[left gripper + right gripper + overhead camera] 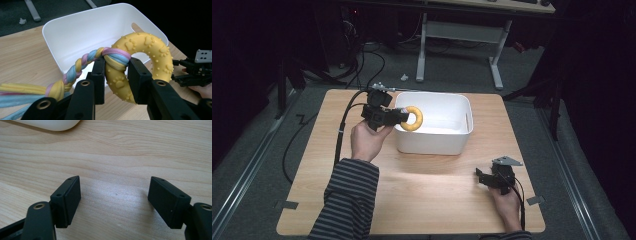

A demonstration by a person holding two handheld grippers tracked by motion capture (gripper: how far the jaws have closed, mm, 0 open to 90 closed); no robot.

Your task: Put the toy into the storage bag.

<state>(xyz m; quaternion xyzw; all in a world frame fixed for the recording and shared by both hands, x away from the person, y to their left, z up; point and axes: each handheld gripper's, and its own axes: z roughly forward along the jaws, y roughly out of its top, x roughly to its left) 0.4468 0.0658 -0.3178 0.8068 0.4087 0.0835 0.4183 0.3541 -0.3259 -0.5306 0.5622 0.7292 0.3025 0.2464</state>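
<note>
From the high view, I see my left gripper (404,118) clamped on a yellow ring (413,118), which hangs over the near-left rim of the white bin (459,142). My right gripper (480,176) rests low on the table (422,195), well apart from the bin, on its near-right side.

In the left gripper view, my jaws pinch the ring (147,53) on both sides, right where a braided rope (82,63) in pink, blue and yellow is tied around it. The rope trails off left of the jaws. The bin (75,32) sits just beyond the ring, and the right gripper (178,72) shows farther off at the right edge.

In the right gripper view, my jaws stand wide apart with only bare table (115,170) between them; a corner of the bin (50,124) lies ahead and to the left.
</note>
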